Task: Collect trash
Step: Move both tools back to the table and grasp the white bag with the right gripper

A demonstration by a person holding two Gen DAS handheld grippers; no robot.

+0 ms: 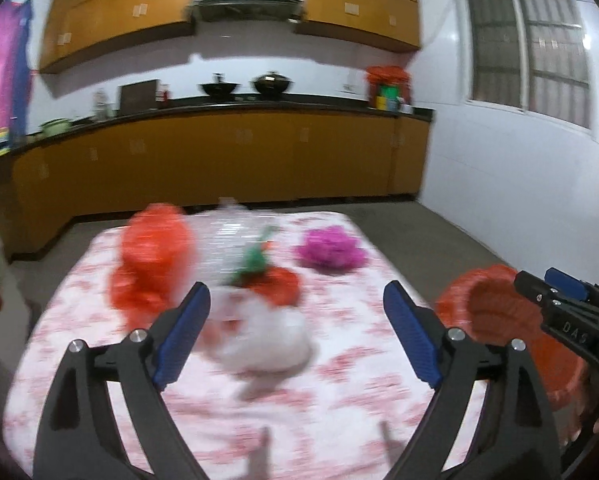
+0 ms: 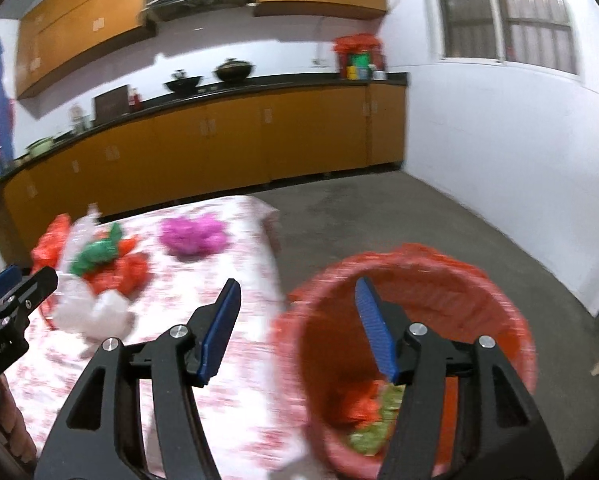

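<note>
The trash is lying in a loose heap on the table [image 1: 339, 400], which is wearing a white cloth with a red print. From my left wrist view, a white bag [image 1: 265, 340] is sitting at the centre of the heap, between my left fingers and a little beyond their tips. A red wad [image 1: 279, 284] is touching it at 12 o'clock, with a green scrap [image 1: 253, 260] on top of that. A clear bottle [image 1: 229, 232] is lying behind them, blurred. A bigger red bag [image 1: 155, 256] is sitting at 10 o'clock from the white one. A purple wad [image 1: 331, 248] is lying apart at 1 o'clock.

My left gripper [image 1: 297, 332] is hanging over the table with its jaws spread wide, nothing between the blue pads.

The bin [image 2: 499, 320], lined with a red bag, is standing on the floor just beside the table's edge, at 3 o'clock from the heap. Red and green scraps [image 2: 369, 416] are lying in its bottom.

My right gripper [image 2: 299, 328] is hanging at the bin's near rim, jaws apart and empty: one finger is over the cloth, the other over the bin's mouth.

Behind it all, a counter [image 1: 259, 106] with yellow cabinets is running along the far wall.
</note>
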